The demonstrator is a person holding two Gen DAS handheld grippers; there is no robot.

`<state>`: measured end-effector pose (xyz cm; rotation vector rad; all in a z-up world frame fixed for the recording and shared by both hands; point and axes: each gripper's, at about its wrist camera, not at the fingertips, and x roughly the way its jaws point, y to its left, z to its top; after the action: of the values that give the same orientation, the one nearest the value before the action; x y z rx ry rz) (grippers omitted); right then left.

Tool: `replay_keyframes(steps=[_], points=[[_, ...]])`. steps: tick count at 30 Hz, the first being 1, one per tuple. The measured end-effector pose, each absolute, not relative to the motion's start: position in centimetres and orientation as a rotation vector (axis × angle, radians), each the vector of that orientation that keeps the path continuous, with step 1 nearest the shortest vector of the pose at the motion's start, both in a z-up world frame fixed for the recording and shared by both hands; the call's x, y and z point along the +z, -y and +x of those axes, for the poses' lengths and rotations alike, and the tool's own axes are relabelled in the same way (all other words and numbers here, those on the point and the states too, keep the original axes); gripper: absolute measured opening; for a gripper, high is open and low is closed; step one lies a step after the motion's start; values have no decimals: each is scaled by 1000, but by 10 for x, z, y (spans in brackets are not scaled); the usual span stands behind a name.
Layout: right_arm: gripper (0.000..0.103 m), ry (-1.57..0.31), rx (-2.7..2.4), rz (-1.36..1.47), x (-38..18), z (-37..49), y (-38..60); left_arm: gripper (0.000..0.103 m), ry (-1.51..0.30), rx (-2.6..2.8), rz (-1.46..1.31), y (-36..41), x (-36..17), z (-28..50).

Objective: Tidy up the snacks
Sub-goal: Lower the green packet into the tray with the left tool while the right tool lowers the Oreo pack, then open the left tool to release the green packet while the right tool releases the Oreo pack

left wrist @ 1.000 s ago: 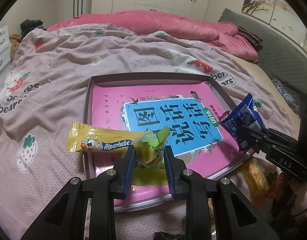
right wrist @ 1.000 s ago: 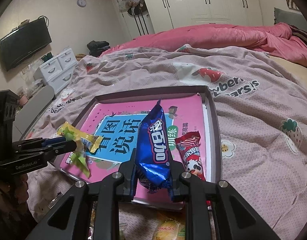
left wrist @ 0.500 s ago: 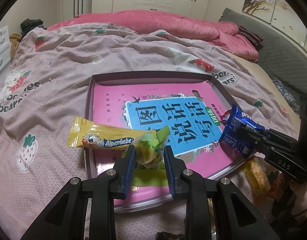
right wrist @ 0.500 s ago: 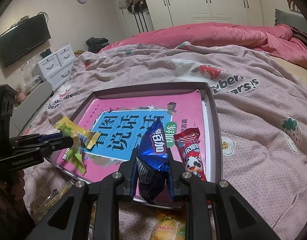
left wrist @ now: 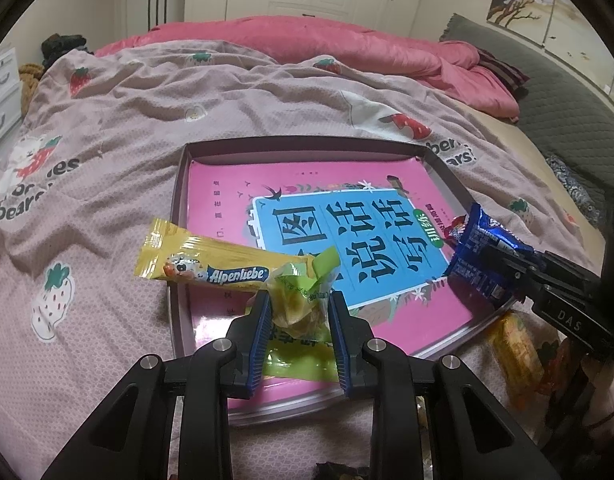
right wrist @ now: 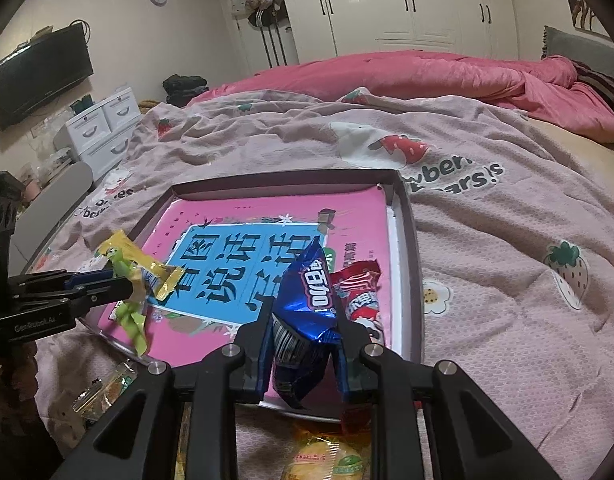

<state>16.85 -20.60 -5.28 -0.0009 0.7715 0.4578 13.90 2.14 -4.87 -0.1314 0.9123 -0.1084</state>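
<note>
The left gripper [left wrist: 300, 312] is clamping a green candy packet [left wrist: 303, 300] between its pads, hanging over the tray's [left wrist: 179, 216] near-left corner, beside the yellow Alpenliebe stick [left wrist: 211, 266]. The right gripper [right wrist: 303, 344] is pinching a blue snack bag [right wrist: 307, 320] over the tray's near-right edge, just left of the red packet [right wrist: 359, 292].

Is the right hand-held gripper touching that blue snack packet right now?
Touching. The right wrist view shows the right hand-held gripper with both fingers pressed against the crumpled blue snack packet.
</note>
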Motion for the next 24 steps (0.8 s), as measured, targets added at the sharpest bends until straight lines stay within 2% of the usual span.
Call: replay_keyframes(steps=[24], points=[[34, -702, 409, 34, -36, 164, 223, 31, -875, -78, -102, -23, -36, 134]])
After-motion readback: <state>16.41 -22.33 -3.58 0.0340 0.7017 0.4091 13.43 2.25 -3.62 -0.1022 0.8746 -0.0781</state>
